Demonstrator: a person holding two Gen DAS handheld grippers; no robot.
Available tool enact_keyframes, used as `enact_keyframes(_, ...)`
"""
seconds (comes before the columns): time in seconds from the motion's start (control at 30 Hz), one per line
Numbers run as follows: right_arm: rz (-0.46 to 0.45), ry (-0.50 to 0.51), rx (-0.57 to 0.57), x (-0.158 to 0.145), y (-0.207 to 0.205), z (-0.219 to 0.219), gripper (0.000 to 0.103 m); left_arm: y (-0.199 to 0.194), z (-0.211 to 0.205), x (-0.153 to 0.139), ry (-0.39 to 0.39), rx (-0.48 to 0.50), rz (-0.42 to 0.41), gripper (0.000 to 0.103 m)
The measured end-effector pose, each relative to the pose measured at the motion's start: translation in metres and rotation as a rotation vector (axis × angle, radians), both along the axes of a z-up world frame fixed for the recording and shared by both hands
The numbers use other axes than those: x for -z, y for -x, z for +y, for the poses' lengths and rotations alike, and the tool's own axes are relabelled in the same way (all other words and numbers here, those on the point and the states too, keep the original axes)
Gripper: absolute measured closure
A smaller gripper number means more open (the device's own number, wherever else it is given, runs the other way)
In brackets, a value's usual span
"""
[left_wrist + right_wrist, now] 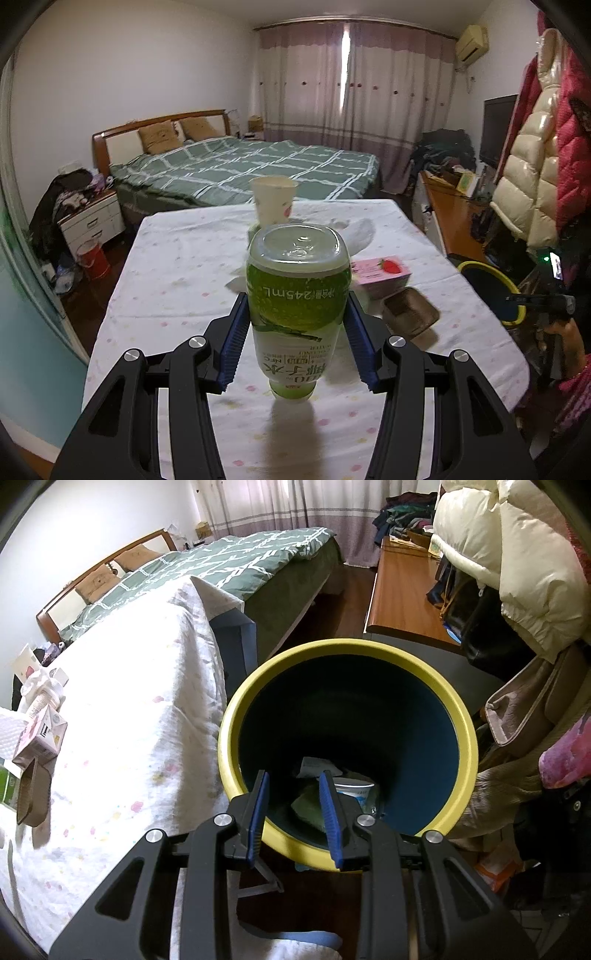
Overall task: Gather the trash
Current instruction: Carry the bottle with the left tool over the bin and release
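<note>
Two blue ribbed pads of the left hand-held gripper press on the waist of a green drink bottle, held upside down, cap toward the bench and just clear of the cloth, judging by the shadow under it. It looks like thin plastic: light, smooth, likely to dent or slip if squeezed at the rounded base, so the labelled middle, where the pads sit now, is the safest hold. Whether liquid remains inside cannot be told.

Just beyond the bottle to the right lie a brown tray and a pink strawberry carton; straight ahead stands a paper cup, beside crumpled white tissue. All look light and crushable.

Further right, past the bench edge, the right hand-held gripper has its jaws closed to a narrow gap over the near rim of a yellow-rimmed bin, holding it beside the bench. Its mouth is wide and open, with scraps at the bottom. Coats crowd the far side, so the free path runs across the bench corner.
</note>
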State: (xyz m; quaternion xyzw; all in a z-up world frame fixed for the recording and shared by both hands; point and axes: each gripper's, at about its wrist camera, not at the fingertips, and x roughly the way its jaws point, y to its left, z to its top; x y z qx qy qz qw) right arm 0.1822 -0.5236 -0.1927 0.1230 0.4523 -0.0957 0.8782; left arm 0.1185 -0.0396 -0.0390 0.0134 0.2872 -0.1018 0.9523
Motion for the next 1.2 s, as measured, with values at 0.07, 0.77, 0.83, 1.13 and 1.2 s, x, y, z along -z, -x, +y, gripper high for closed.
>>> enact_keyframes(0.07, -0.007, -0.003, 0.002, -0.003, 0.003, -0.002, 0.076, 0.001, -0.007, -0.007, 0.003, 0.024, -0.004, 0.052)
enact_keyframes(0.77, -0.119, -0.024, 0.089, -0.034, 0.078, -0.062, 0.076, -0.05, -0.207, -0.05, 0.012, 0.486, -0.012, 0.052)
enact_keyframes(0.83, -0.123, -0.022, 0.095, -0.035, 0.086, -0.065, 0.076, -0.062, -0.236, -0.044, 0.026, 0.549, 0.022, 0.052)
enact_keyframes(1.13, -0.119, -0.041, 0.136, -0.029, 0.11, -0.088, 0.076, -0.106, -0.368, -0.001, 0.032, 0.705, 0.107, 0.052)
enact_keyframes(1.2, -0.113, -0.047, 0.143, -0.027, 0.112, -0.092, 0.076, -0.115, -0.395, 0.014, 0.021, 0.723, 0.137, 0.052)
